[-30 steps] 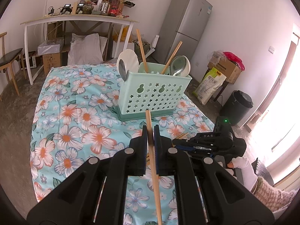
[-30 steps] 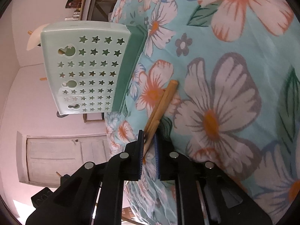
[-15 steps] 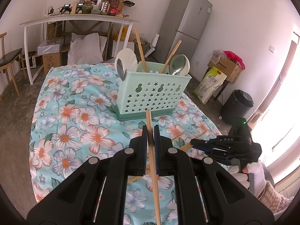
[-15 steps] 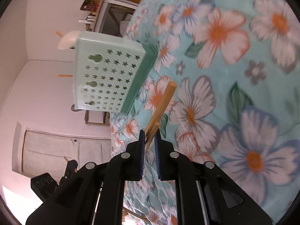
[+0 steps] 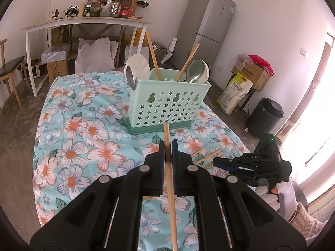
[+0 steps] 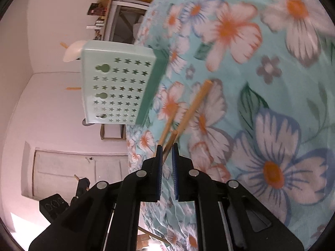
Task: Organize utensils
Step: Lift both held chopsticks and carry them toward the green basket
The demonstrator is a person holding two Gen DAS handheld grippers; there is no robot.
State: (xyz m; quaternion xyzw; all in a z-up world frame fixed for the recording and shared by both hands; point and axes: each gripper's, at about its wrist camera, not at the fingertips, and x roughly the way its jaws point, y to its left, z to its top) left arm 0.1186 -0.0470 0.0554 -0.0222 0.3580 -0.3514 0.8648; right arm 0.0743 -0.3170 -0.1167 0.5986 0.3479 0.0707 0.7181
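Observation:
A mint-green utensil caddy point(image 5: 167, 104) point(image 6: 117, 83) stands on the flowered tablecloth point(image 5: 83, 136) and holds spoons point(image 5: 193, 71) and upright chopsticks point(image 5: 152, 54). My left gripper point(image 5: 168, 144) is shut on a wooden chopstick point(image 5: 170, 188) whose tip points at the caddy's base. My right gripper point(image 6: 166, 150) point(image 5: 219, 161), low at the table's right side, is shut on the end of another chopstick point(image 6: 170, 140). Two loose chopsticks point(image 6: 194, 104) point(image 5: 209, 153) lie on the cloth just ahead of it.
A gloved hand point(image 5: 280, 192) holds the right gripper by the table's right edge. Beyond the table stand a grey fridge point(image 5: 209, 25), a black bin point(image 5: 264, 117), a cluttered white desk point(image 5: 83, 23), boxes and a chair point(image 5: 10, 71).
The right gripper has drawn back from the caddy and lifted a little, keeping its chopstick; the caddy looks smaller in its view. The left gripper has stayed put.

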